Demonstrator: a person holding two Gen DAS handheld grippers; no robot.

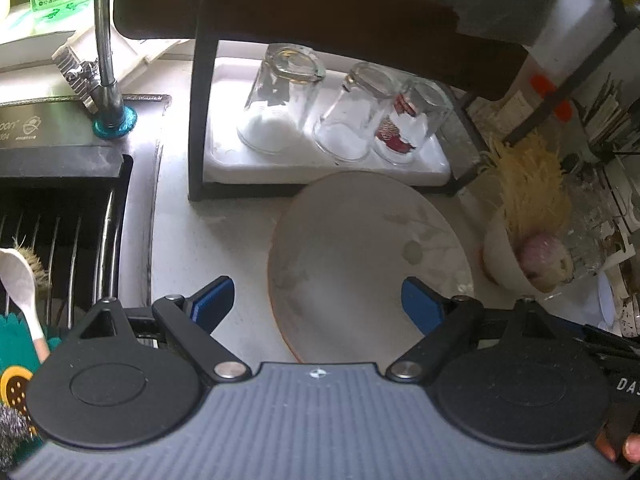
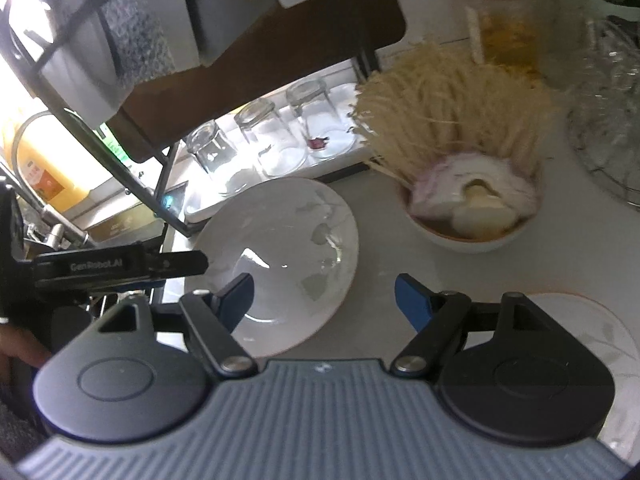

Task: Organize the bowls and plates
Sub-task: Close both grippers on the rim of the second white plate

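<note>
A white plate [image 1: 360, 248] with a faint leaf print lies flat on the pale counter in front of the rack. My left gripper [image 1: 318, 302] hangs open over its near left rim, one blue pad above the plate and the other over bare counter. My right gripper [image 2: 326, 300] is open too, its left pad above the same plate [image 2: 280, 240] and its right pad over the counter. A second plate [image 2: 600, 340] with an orange rim lies at the lower right. A small white bowl [image 2: 472, 236] holds garlic and yellow strands. Neither gripper holds anything.
Three upturned glasses [image 1: 280, 100] stand on a white tray [image 1: 224, 160] under a dark rack [image 1: 200, 120]. The sink [image 1: 60, 220] and faucet [image 1: 106, 60] are at the left. A red-lidded jar [image 2: 500, 20] and a glass dish [image 2: 608, 120] stand at the right.
</note>
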